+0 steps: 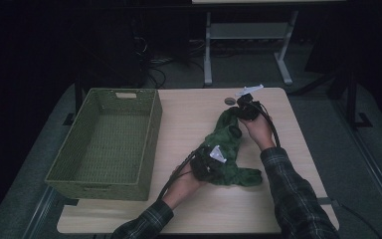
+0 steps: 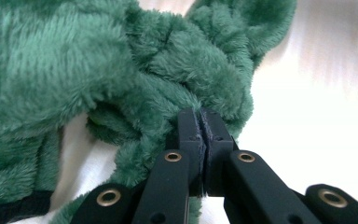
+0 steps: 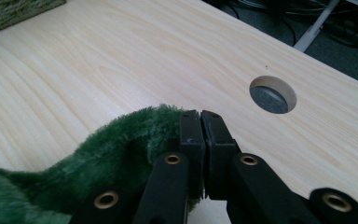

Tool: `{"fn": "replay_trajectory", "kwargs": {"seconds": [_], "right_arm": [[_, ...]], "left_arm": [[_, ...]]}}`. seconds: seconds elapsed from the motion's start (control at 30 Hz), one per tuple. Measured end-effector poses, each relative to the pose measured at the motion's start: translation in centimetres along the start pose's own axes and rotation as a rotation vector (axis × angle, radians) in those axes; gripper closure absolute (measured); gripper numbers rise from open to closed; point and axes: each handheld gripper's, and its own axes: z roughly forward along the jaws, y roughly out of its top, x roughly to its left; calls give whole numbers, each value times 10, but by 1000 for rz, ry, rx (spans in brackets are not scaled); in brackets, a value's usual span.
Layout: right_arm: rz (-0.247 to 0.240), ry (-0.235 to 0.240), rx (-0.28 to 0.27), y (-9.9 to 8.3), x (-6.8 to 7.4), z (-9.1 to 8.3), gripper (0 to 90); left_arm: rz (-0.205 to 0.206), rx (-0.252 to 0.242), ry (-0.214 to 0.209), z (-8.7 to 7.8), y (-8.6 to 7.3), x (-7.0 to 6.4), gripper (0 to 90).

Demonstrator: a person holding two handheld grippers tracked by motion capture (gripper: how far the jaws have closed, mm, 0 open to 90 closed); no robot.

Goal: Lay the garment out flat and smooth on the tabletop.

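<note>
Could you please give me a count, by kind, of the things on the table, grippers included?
Fuzzy green fleece garment: 1
Olive-green woven rectangular basket: 1
Black two-jaw grippers, left gripper and right gripper, both shut on the garment: 2
Total: 4, on the light wooden table

A pale wooden table (image 1: 189,209) fills the frame's centre. Behind it, at upper centre, stands a grey metal desk frame (image 1: 248,45) on dim grey floor (image 1: 328,99), with dark surroundings.
</note>
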Motion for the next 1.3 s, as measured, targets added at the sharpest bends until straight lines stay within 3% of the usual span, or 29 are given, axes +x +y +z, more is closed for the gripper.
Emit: {"fn": "replay_trajectory", "kwargs": {"seconds": [0.33, 0.5, 0.57, 0.67, 0.73, 0.87, 1.1, 1.3], "right_arm": [[-27, 16, 51, -4, 9, 7, 878], [-12, 16, 89, -13, 9, 19, 877], [1, 21, 105, -18, 9, 23, 844], [16, 23, 95, -21, 8, 21, 720], [27, 27, 85, -22, 7, 16, 654], [39, 45, 68, -18, 5, -3, 614], [36, 81, 30, -18, 9, -41, 602], [41, 136, 13, -27, 17, -65, 651]], "left_arm": [[15, 11, -76, -14, -19, -18, 887], [20, 11, -63, -14, -21, -18, 877], [8, 4, -69, -13, -22, -16, 864], [7, -9, -63, -13, -21, -16, 834], [10, -17, -53, -14, -21, -16, 799], [3, -29, -48, -16, -20, -16, 766], [-9, -56, -45, -20, -19, -16, 698], [-21, -58, -45, -21, -19, -16, 691]]}}
